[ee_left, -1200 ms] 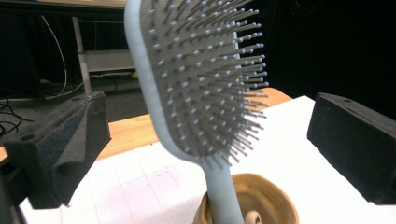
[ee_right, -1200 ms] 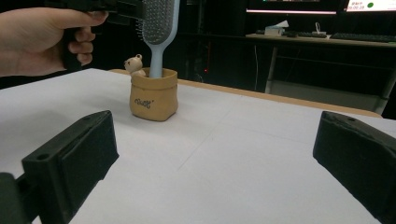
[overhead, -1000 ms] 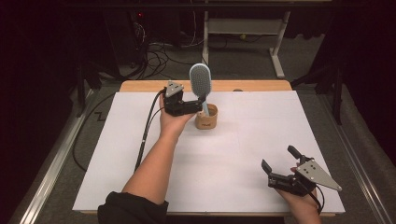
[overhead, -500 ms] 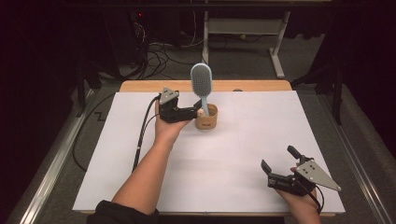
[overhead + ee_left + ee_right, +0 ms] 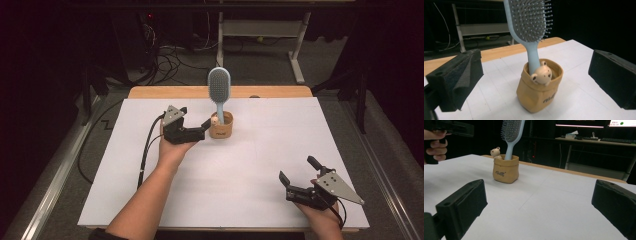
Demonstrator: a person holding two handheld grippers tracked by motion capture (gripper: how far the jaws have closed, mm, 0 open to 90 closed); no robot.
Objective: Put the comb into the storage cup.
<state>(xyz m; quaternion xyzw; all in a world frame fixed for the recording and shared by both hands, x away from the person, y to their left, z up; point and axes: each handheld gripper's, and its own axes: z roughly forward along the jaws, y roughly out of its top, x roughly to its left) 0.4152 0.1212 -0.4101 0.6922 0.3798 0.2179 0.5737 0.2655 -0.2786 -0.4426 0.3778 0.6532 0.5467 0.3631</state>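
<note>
High view, from the left: a black cable trails over the white table to the left gripper, held in the person's left hand just left of the cup. Its jaws are spread apart and grip nothing, their tips near the cup's left side but not touching it. The tan cup stands upright toward the far middle of the table, with a small bear on its rim at the side facing the left gripper. A light blue brush stands in the cup, handle down, bristled head up and leaning slightly. Well apart, at the near right corner of the table, the right gripper rests in the right hand, a grey plate on top, jaws wide and empty, pointing toward the far left.

Left gripper view: its two black jaws stand far apart at either edge, with the cup, bear and brush in the gap ahead. The brush handle sits just behind the bear.

Right gripper view: at far left the left hand holds the left gripper; next come the cup and brush, far off on the table, seen between the open jaws.
</note>
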